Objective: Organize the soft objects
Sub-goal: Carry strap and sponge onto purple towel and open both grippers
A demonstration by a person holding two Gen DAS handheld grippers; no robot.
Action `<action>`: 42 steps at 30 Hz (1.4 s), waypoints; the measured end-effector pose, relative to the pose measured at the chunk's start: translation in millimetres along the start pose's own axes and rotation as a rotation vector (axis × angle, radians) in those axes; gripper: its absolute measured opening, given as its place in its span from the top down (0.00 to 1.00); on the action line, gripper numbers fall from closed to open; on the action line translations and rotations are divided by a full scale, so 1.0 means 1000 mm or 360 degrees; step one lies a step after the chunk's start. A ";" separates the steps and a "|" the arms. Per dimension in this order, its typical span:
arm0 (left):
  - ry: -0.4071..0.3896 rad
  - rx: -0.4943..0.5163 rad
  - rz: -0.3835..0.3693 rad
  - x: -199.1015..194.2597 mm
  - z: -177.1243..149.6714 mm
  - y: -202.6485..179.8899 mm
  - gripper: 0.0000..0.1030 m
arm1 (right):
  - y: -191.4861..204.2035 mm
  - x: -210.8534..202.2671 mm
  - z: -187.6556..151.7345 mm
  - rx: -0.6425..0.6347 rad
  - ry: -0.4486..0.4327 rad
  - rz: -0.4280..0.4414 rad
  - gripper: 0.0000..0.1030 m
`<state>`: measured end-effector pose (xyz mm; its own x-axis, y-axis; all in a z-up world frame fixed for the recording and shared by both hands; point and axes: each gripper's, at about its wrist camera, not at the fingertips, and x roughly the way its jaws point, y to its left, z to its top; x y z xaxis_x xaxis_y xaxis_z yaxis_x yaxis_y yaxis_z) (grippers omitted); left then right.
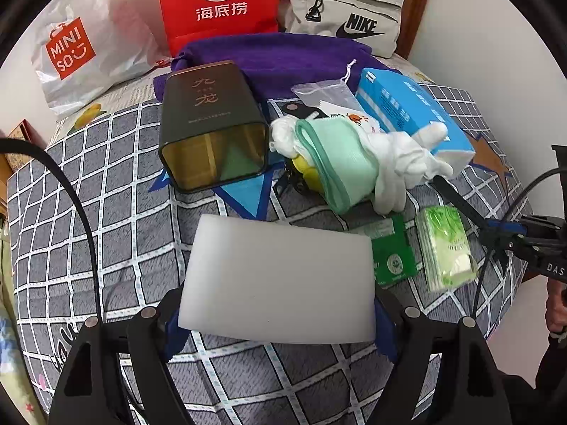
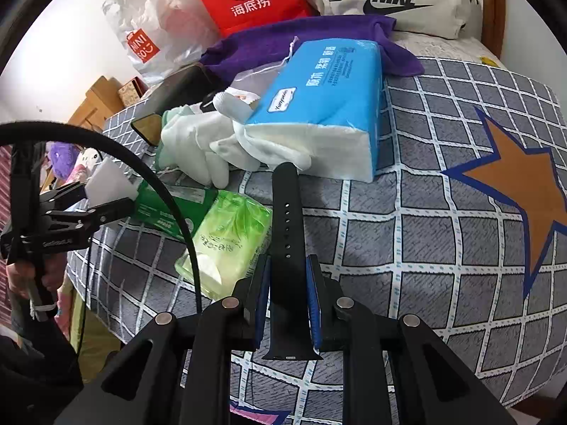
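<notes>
My left gripper point(image 1: 276, 318) is shut on a white foam block point(image 1: 280, 279), held above the checked bedspread; it also shows in the right wrist view point(image 2: 110, 186). My right gripper point(image 2: 288, 304) is shut on a black watch strap point(image 2: 287, 233), which points toward a blue tissue pack point(image 2: 326, 106); the strap also shows in the left wrist view point(image 1: 457, 198). White gloves point(image 1: 400, 163) and a mint green cloth point(image 1: 340, 159) lie in a heap beside the tissue pack. A green pocket tissue pack point(image 1: 446, 248) lies on the bed.
A dark open tin point(image 1: 212, 124) lies on its side at the left of the heap. A purple towel point(image 1: 283, 56), a red Hi bag point(image 1: 219, 3), a Miniso bag point(image 1: 78, 46) and a Nike bag point(image 1: 347, 10) are at the back. A green card packet point(image 1: 389, 255) lies near.
</notes>
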<state>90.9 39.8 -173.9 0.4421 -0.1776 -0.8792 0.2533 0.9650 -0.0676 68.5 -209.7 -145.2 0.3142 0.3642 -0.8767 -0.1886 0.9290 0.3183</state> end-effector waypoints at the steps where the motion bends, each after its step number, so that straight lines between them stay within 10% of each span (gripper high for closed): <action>1: -0.0001 -0.0002 -0.0003 0.000 0.002 0.000 0.22 | 0.000 -0.002 0.002 0.0001 -0.0005 0.0009 0.81; 25: -0.0160 -0.0008 0.0016 -0.033 0.049 0.007 0.22 | 0.037 -0.058 0.054 -0.0179 -0.0223 0.0109 0.81; 42: -0.0283 0.0047 0.0107 -0.027 0.161 0.023 0.22 | 0.018 -0.035 0.160 -0.0199 -0.0308 0.0107 0.81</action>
<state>223.2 35.4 -75.4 0.6036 -0.1466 -0.7837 0.2419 0.9703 0.0048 203.5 -195.2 -51.4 0.4672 0.4416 -0.7659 -0.3249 0.8915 0.3159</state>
